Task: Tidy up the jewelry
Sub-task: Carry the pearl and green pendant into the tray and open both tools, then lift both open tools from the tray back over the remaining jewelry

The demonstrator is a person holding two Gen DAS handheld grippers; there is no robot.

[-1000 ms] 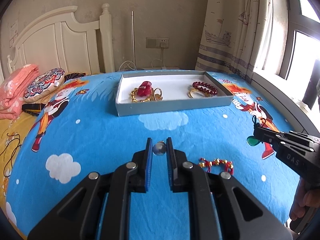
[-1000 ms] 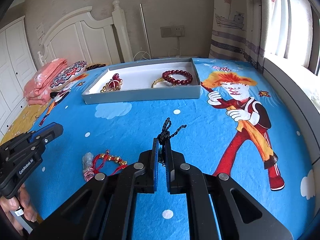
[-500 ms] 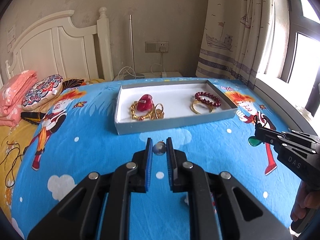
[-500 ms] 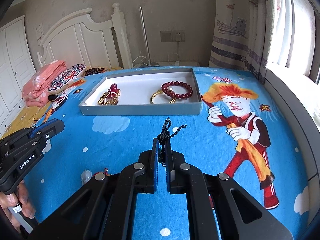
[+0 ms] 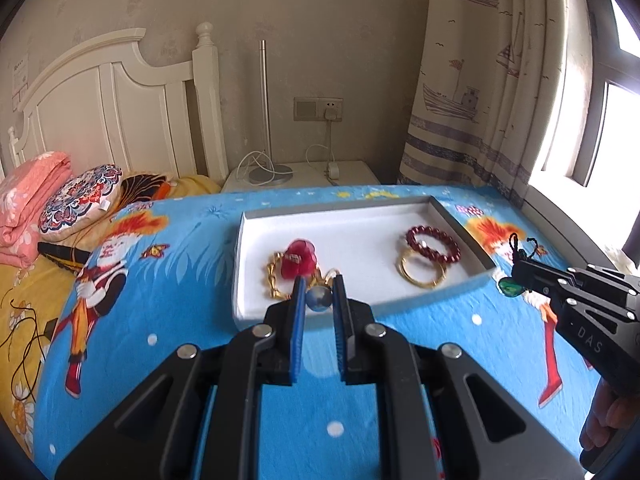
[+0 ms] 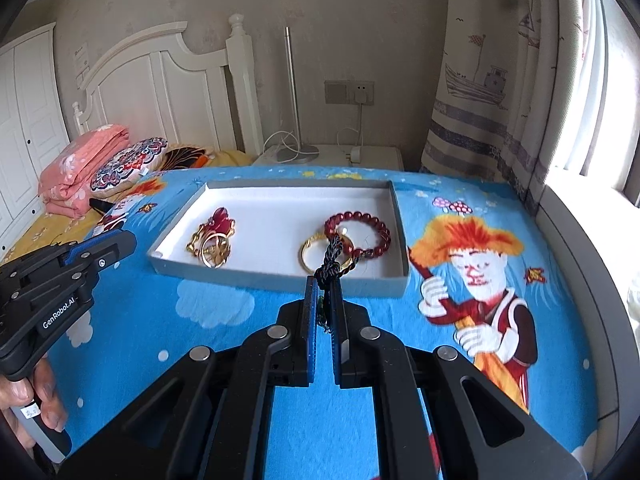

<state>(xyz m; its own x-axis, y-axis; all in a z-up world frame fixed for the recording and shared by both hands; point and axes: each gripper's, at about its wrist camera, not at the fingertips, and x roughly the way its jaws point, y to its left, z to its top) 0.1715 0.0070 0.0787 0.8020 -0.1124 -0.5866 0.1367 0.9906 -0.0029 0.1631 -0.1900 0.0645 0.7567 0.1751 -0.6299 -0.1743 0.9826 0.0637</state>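
Left wrist view: left claw (image 5: 318, 295) clenched on a small round bluish-grey bead (image 5: 319, 298), glossy, pinched between the blue pads right at the tips. Bead sits just over the near wall of the grey tray (image 5: 460, 224), a shallow rectangular box with a white liner, lying on the bed's blue cartoon-print sheet (image 5: 192, 292). Inside the tray, left: gold chain bracelet (image 5: 273, 278) with a red translucent pendant (image 5: 298, 262) on it, just beyond the claw tips. Right: dark red beaded bracelet (image 5: 432, 244) overlapping a plain gold bangle (image 5: 422, 272). Right claw (image 5: 516, 270) comes in from the right, near the tray's right near corner, a green oval stone (image 5: 509, 286) dangling under its tip and black cord ends sticking up above it.

Right wrist view: right claw (image 6: 325, 284) clamped tight on a black braided cord (image 6: 332, 258), knotted and looped above the tips; a bit of green shows low between the pads. Cord hangs in front of the tray's near wall, in line with the bangle and red beads. Left claw (image 6: 120, 240) at left edge, near the tray's left near corner; its pads hidden from this side.
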